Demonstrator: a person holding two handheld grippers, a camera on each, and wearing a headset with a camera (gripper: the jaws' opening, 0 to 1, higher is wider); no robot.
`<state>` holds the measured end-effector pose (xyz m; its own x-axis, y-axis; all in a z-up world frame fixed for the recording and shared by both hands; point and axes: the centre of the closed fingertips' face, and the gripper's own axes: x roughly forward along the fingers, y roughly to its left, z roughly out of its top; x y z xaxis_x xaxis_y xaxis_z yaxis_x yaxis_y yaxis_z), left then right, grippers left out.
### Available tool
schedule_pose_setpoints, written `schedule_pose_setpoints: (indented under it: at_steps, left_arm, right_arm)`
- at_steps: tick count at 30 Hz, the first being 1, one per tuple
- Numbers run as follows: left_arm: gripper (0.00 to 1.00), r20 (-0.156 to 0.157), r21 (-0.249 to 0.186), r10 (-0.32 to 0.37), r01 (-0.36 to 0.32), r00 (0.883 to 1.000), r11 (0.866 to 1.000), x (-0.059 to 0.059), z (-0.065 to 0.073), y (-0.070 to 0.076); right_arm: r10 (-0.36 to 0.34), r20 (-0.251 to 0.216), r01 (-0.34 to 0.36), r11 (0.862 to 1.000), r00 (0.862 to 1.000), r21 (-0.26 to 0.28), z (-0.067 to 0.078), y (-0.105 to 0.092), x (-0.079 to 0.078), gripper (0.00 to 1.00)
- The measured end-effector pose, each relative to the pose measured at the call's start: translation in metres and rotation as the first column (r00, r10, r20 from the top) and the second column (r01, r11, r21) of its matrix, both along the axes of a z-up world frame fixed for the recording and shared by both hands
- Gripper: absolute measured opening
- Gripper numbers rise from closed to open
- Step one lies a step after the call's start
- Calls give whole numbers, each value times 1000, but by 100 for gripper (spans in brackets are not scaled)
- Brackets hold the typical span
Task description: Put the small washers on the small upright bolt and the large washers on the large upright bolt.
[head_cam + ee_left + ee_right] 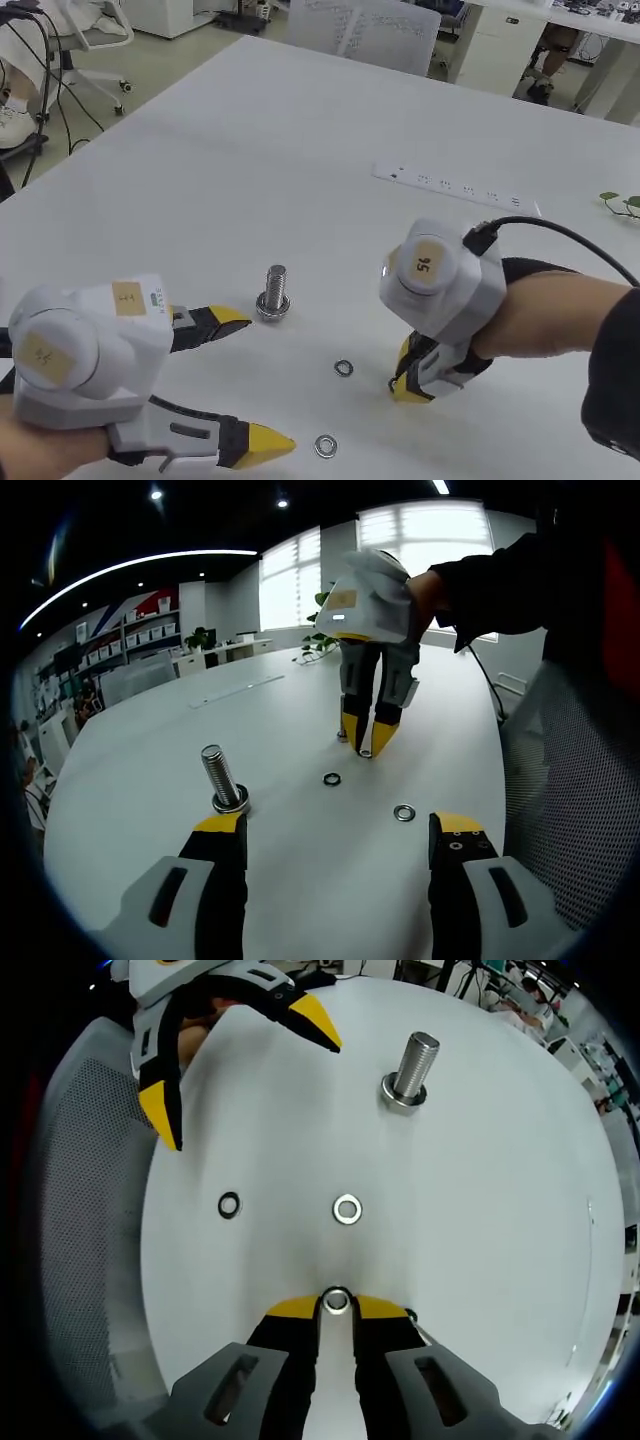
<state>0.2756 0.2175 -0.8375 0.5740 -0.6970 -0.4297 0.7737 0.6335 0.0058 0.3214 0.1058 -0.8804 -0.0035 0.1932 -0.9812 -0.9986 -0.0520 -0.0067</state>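
Note:
One upright steel bolt (275,287) stands on the white table (300,170), with a washer around its base. Two loose washers lie nearby, one (344,368) mid-table and one (326,446) near the front edge. My right gripper (400,388) points down at the table, its yellow tips pinched on a small washer (336,1302) that rests on the surface. My left gripper (255,380) hovers open, front left of the bolt, holding nothing. In the left gripper view the bolt (222,775) is just ahead of the left jaw, and the right gripper (365,738) stands beyond the washers.
A white power strip (455,187) lies further back on the table. Green leaves (625,204) show at the right edge. Office chairs (90,35) and desks stand past the table's far edge.

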Motion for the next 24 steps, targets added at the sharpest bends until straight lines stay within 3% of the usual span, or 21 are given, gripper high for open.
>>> schedule_pose_setpoints:
  at_steps: [24]
  left_arm:
    - [73,0,4,-12,12,1000,1000,-1,3,-3]
  right_arm:
    - [-66,2,66,998,998,-18,10,-35,1,14]
